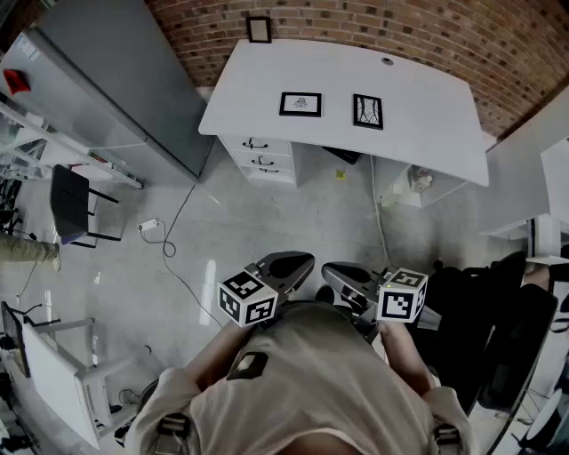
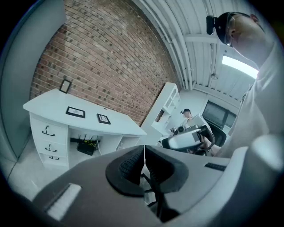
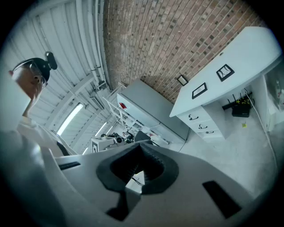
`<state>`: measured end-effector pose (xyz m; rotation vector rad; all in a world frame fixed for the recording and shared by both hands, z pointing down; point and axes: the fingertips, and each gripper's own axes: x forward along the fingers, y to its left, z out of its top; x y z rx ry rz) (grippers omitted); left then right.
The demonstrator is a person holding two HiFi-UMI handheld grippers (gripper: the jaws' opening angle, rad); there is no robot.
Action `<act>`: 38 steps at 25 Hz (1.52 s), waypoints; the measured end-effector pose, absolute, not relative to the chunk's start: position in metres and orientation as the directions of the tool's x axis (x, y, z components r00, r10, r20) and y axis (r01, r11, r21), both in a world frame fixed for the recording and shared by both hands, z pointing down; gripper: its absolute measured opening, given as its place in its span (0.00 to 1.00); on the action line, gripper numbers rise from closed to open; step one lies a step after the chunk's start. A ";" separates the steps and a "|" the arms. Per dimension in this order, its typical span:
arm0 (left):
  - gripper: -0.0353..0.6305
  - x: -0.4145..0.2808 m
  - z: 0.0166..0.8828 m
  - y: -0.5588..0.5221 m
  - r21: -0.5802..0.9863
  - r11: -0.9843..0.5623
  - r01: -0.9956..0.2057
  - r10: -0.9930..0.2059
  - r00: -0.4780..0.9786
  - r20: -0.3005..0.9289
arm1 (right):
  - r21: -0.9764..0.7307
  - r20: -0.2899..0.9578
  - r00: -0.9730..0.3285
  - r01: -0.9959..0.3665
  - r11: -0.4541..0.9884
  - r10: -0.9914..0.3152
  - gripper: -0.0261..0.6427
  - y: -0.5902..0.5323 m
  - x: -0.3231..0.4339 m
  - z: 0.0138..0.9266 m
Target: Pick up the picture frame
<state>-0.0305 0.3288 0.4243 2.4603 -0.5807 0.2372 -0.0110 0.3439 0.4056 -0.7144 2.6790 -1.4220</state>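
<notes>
Standing well back from the desk (image 1: 427,107), you hold both grippers low in front of your body, over open floor (image 1: 267,222). The task is at its start: nothing is picked up, and no gripper is near any frame. The left gripper (image 1: 293,264) has its jaws fully together with nothing between them, as its own view confirms (image 2: 143,162). The right gripper (image 1: 340,274) is likewise closed and empty (image 3: 138,162). Three frames are in sight, and the task does not say which is meant. The first frame (image 1: 300,104) lies flat on the desk above the drawers (image 1: 258,155). The second frame (image 1: 368,111) lies flat just beside it, apart from it. The small frame (image 1: 259,29) stands upright at the back edge against the brick wall (image 1: 356,27). All three also show in the left gripper view ( (image 2: 75,111), (image 2: 103,118), (image 2: 65,85)) and in the right gripper view ( (image 3: 199,90), (image 3: 224,72), (image 3: 182,80)). Every step is left to do: walk to the desk, choose a frame, spread the jaws, close them on its edge and lift. A flat frame probably offers little edge to grip, so expect to approach it low and from the side.
</notes>
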 end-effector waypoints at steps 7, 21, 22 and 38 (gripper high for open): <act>0.07 -0.133 0.432 0.328 0.545 -0.687 -0.480 -0.384 0.877 0.288 | -0.773 0.212 -0.907 -0.384 0.504 -0.365 0.05 0.351 -0.109 0.409; 0.07 -0.207 0.444 0.327 0.600 -0.721 -0.348 -0.268 0.938 0.221 | -0.708 0.330 -0.790 -0.569 0.418 -0.516 0.05 0.369 -0.169 0.415; 0.07 -0.205 0.444 0.326 0.598 -0.728 -0.336 -0.255 0.942 0.219 | -0.711 0.326 -0.780 -0.574 0.405 -0.535 0.05 0.369 -0.166 0.415; 0.07 -0.163 0.441 0.328 0.587 -0.739 -0.331 -0.221 0.942 0.253 | -0.751 0.301 -0.790 -0.542 0.378 -0.534 0.05 0.356 -0.137 0.425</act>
